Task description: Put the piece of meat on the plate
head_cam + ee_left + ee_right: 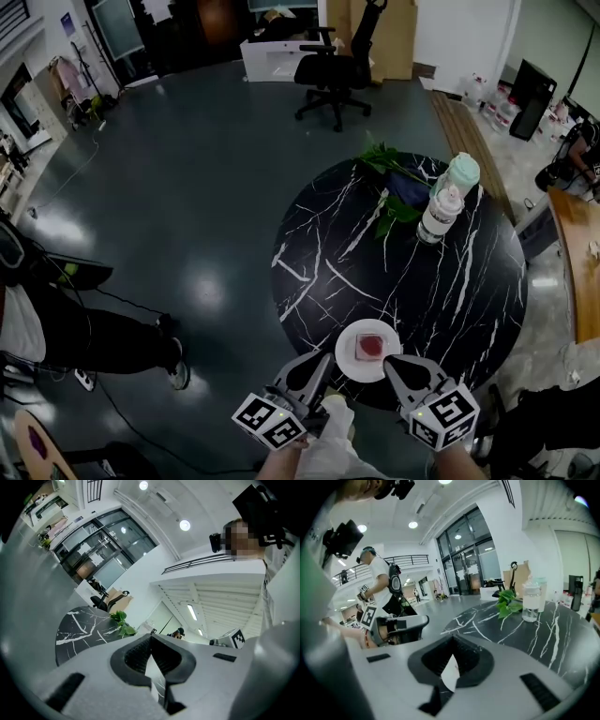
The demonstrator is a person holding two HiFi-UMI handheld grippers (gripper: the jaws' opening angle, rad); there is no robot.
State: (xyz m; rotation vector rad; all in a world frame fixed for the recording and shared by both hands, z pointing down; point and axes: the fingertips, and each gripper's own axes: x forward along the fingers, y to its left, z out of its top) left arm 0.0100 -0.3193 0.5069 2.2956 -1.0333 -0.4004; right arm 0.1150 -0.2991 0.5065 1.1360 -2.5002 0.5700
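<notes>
A red piece of meat (371, 346) lies on a small white plate (348, 362) at the near edge of the round black marble table (450, 300). My left gripper (316, 362) hangs just left of the plate, off the table's edge, its jaws together and empty. At the plate's right side my right gripper (393, 362) is also shut with nothing in it. The left gripper (150, 639) points level across the table in its own view. The right gripper (453, 638) tilts down over the table (534, 630); the plate is hidden below the jaws there.
A clear bottle (439, 214) and a green-capped cup (462, 172) stand at the table's far side beside leafy greens (386, 169). An office chair (336, 70) is beyond. A person's legs (103, 339) are at the left, and a wooden counter (577, 267) at the right.
</notes>
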